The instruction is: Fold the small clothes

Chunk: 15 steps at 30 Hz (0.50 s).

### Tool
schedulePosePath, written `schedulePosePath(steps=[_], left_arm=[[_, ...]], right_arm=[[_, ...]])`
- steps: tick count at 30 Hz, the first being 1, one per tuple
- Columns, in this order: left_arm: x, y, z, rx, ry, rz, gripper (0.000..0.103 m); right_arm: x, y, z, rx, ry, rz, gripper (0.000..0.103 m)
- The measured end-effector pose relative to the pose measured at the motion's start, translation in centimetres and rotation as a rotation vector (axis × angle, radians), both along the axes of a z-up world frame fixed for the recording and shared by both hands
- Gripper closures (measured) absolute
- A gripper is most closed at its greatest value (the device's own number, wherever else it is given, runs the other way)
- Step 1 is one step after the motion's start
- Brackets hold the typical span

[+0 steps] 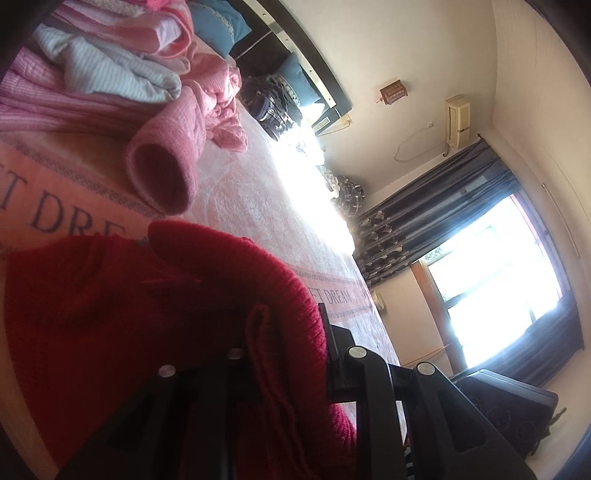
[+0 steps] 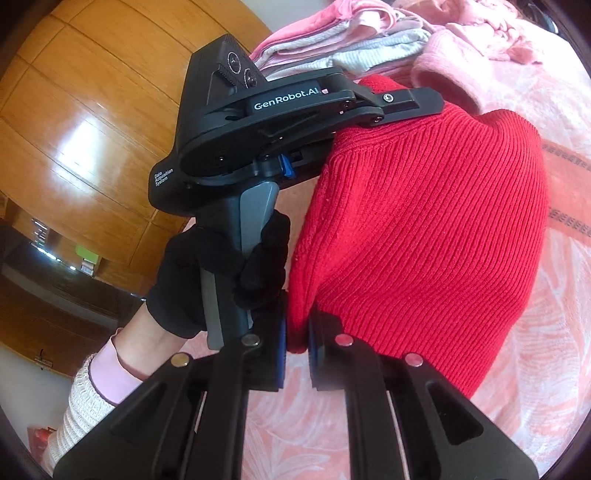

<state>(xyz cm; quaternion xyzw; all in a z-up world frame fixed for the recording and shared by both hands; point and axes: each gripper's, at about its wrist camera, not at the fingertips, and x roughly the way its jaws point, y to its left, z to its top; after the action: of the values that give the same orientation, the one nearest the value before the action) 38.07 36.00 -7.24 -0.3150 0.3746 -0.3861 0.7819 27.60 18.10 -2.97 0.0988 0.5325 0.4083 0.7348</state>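
A red ribbed knit garment [image 2: 424, 229] hangs doubled over above the pink bedspread [image 2: 554, 332], held at two corners. My right gripper [image 2: 297, 343] is shut on its lower edge, blue pads pinching the knit. My left gripper [image 2: 424, 105], seen from the side in the right wrist view with a black-gloved hand [image 2: 221, 269] on its handle, grips the upper edge. In the left wrist view the red garment [image 1: 155, 314] bunches between the fingers of the left gripper [image 1: 288, 350], which is shut on it.
A pink knit sleeve [image 1: 166, 170] lies open-ended on the bedspread [image 1: 258, 206] just beyond the red garment. Folded pink and grey striped clothes [image 1: 110, 62] are stacked behind it. Blue pillows [image 1: 221, 22], a headboard, dark curtains [image 1: 443, 221] and a bright window lie farther off. A wooden wardrobe [image 2: 92, 110] stands left.
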Motion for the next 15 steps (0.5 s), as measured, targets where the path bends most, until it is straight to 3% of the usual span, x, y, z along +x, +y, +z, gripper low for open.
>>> schedulePosePath(steps=[5,12,14,15], left_arm=[[0.2,4.2,-1.8,0.031,0.031,0.049,0.083],[0.1,6.6,-6.3,0.127,0.089,0.073,0.083],[0.0,6.6,-8.1,0.166,0.126,0.080,0.082],[0.0,6.8,-8.9,0.173,0.149,0.085,0.080]], right_arm=[[0.6,4.0,-1.6,0.005,0.027,0.031,0.095],[0.8,8.0,-5.8,-0.084,0.074,0.062,0.095],[0.8,8.6,-7.2,-0.118,0.090,0.066,0.090],[0.8,8.8,-7.9,-0.131,0.102,0.070,0.083]])
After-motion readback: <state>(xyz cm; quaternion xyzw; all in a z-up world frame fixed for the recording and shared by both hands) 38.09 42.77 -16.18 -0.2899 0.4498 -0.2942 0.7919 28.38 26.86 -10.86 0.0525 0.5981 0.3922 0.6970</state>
